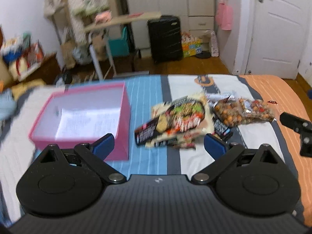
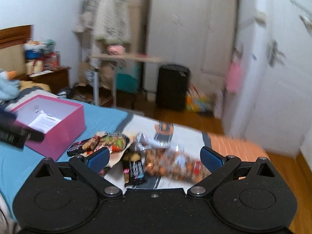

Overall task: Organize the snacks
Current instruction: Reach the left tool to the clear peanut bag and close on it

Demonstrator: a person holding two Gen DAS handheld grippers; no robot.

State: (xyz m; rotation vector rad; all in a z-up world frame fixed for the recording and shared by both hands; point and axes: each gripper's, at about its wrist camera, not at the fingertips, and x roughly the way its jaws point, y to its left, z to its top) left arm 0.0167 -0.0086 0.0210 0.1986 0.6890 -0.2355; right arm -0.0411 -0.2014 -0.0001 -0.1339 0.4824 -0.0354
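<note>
Both grippers hung above the bed with nothing in them. The left gripper had its jaws spread wide, and so did the right gripper, blue pads well apart on each.

The pink box sat open on the blue-striped part of the bedspread, a sheet of paper lying flat on its white bottom. Its near right corner was just beside the left gripper's left finger in the left wrist view. A strip of bare blue bedspread ran between the box's right wall and the snack pile.

The snacks were heaped on the white and grey part of the bed, right of the box: a noodle packet on top, a dark packet tucked partly under it, and a bag of nuts touching the pile on its right side. Everything was motion-blurred, so the labels couldn't be read.

The orange part of the bedspread lay to the right of the nuts, running to the bed's edge. Past the far edge of the bed was wooden floor, with a black suitcase standing well back by the wardrobe.
</note>
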